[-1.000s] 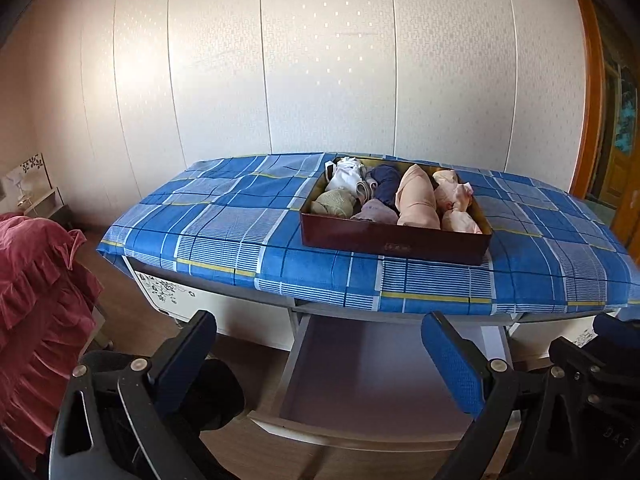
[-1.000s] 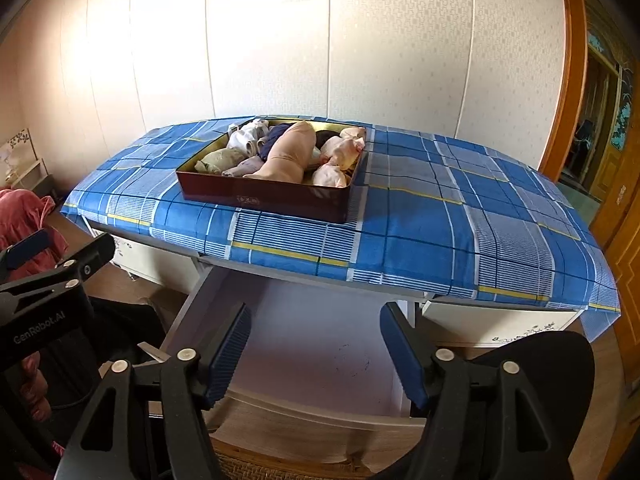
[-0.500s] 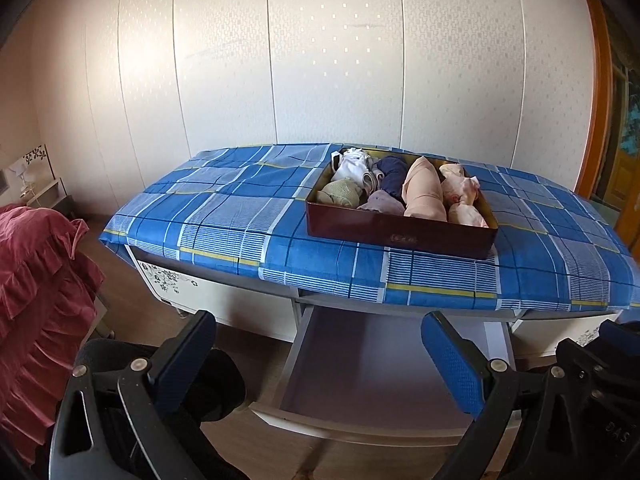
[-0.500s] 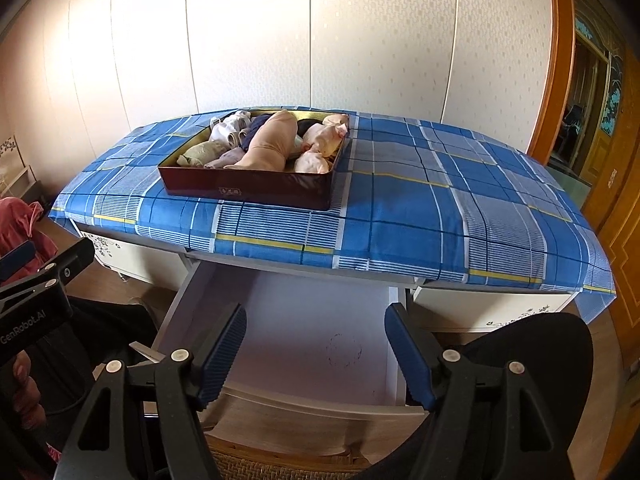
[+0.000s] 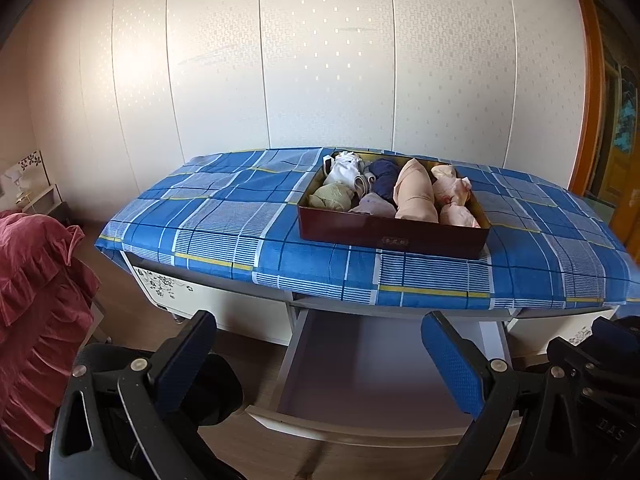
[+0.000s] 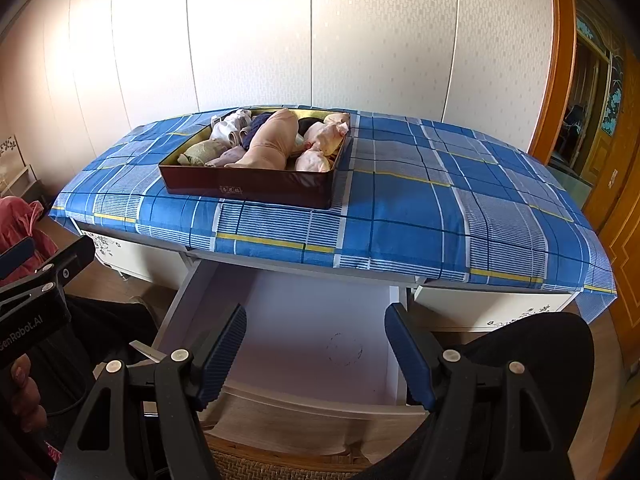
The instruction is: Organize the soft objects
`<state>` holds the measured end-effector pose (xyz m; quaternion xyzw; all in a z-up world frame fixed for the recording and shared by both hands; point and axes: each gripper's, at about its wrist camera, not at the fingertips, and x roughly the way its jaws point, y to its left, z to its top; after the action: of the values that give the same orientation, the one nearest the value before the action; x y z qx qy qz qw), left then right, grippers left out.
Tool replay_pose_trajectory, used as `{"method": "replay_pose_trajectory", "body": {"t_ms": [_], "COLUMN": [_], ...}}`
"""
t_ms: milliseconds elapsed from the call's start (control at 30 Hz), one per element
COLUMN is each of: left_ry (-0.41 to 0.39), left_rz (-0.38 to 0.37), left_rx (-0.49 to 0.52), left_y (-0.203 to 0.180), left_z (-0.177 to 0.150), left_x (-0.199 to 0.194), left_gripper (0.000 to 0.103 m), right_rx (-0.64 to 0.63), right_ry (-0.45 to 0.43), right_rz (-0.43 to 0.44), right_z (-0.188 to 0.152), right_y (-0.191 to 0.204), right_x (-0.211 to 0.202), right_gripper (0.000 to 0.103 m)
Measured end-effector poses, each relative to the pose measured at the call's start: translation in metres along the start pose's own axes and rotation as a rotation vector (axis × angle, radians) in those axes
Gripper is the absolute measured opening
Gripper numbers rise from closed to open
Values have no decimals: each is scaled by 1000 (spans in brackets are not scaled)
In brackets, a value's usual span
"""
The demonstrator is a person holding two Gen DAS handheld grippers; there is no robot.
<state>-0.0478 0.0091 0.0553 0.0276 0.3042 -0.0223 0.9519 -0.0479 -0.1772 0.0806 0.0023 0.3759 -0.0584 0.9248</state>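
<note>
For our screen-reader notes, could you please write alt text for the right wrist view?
An open right claw hovers over an open drawer below a desk with a blue plaid cloth. On the cloth sits a dark red box of rolled garments.

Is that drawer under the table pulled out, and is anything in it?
Open. The drawer sticks out beneath the blue plaid tablecloth, and the visible bottom is bare; its rear is hidden.

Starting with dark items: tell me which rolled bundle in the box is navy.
The navy blue rolled cloth bundle, mid-back of the dark red box, between white and long peach bundles; all others are pale.
</note>
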Motion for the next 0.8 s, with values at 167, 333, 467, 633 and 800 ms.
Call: {"method": "replay_pose_trajectory", "body": {"t_ms": [167,333,467,633,800], "left_ry": [1,-4,0,8,10], "left_rz": [-8,-18,-25,-35,-46], "left_rx": [10,13,13,17,16], "left_y": [-2,-3,-3,-5,-6], "left_z": [0,0,-1,-2,-3], "left_x": [0,-1,-1,1,1], "left_gripper": [103,103,103,103,103], "right_rx": [2,0,4,3,5], "right_ry": [6,10,16,18,26], "right_rz": [0,4,4,6,10], "right_z": [0,0,-1,-1,-2], "right_y": [0,0,0,0,0], "right_x": [1,2,3,4,6], "right_gripper": [73,73,73,73,73]}}
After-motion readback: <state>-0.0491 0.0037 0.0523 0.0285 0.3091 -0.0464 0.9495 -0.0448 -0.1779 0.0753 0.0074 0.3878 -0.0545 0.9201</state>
